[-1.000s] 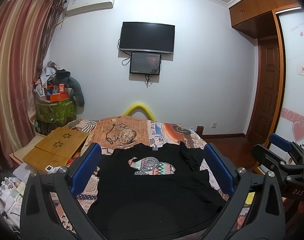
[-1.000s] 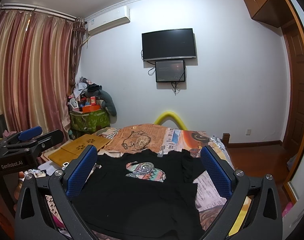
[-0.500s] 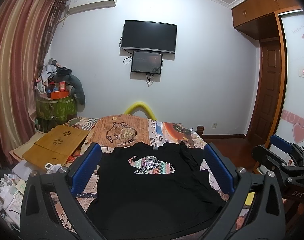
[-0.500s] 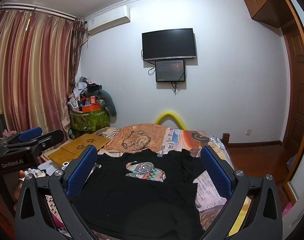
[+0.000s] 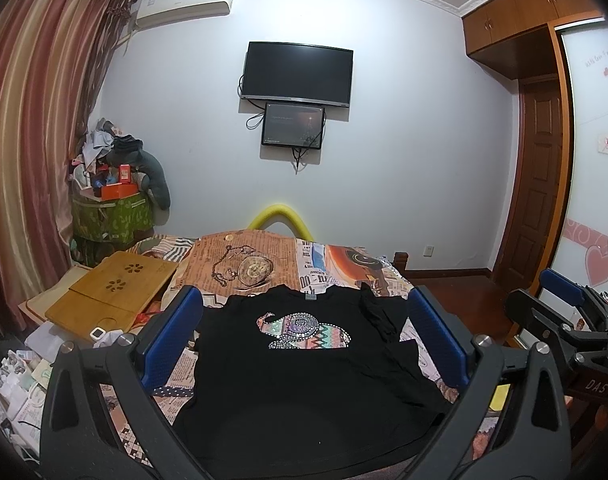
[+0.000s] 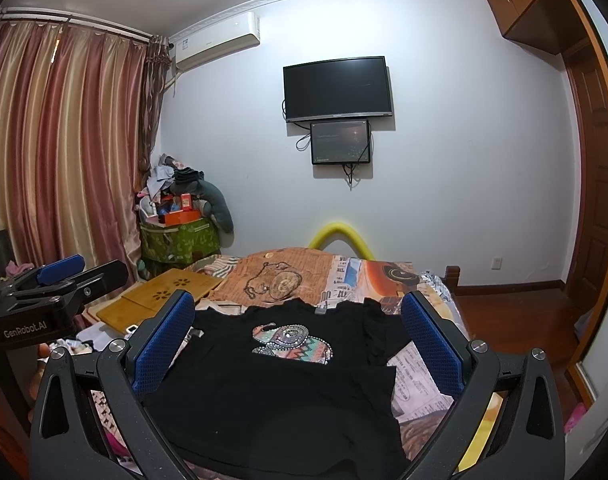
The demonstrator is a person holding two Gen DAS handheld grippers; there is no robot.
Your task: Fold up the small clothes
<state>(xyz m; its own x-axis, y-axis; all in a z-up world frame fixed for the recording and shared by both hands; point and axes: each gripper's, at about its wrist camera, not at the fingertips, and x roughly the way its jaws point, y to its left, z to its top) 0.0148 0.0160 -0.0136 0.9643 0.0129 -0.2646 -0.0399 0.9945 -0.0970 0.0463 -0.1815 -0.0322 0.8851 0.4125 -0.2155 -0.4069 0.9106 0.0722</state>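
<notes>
**Black T-shirt Lies Flat as Both Grippers Hold Above Bed**

Little has moved in the past second: the left wrist view has tilted up a touch, bringing slightly more ceiling into view, while the right wrist view is unchanged. The left gripper (image 5: 304, 336) hangs over the bed (image 5: 240, 268) with its 2 blue-padded fingers (image 5: 172, 336) spread wide and holding nothing. The right gripper (image 6: 298, 340) is likewise spread and empty.

The black T-shirt (image 5: 304, 364) lies face up on the printed bedspread, neckline toward the far wall, framed between the fingers in both views. Its elephant print (image 5: 304, 330) faces the cameras. The right-hand sleeve is bunched and rumpled, and the hem runs out of sight beneath the gripper bodies.

Readable lettering is scarce. "GenRobot.AI" is printed on the left gripper's body where it shows at the left edge of the right wrist view (image 6: 26, 332); "DAS" marks the right gripper at the right edge of the left wrist view (image 5: 595, 386). The newsprint text on the bedspread and the writing on the wardrobe door (image 5: 595, 160) are too small to read.

A bamboo lap tray (image 5: 112, 296) sits at the bed's left side, close to the shirt's left sleeve. Bedspread shows bare beyond the neckline up to the yellow foam arc (image 5: 282, 216) at the far edge, and in a strip to the shirt's right. On the wall hang a dark television (image 5: 298, 72) and a smaller screen (image 5: 294, 124) just below it.
</notes>
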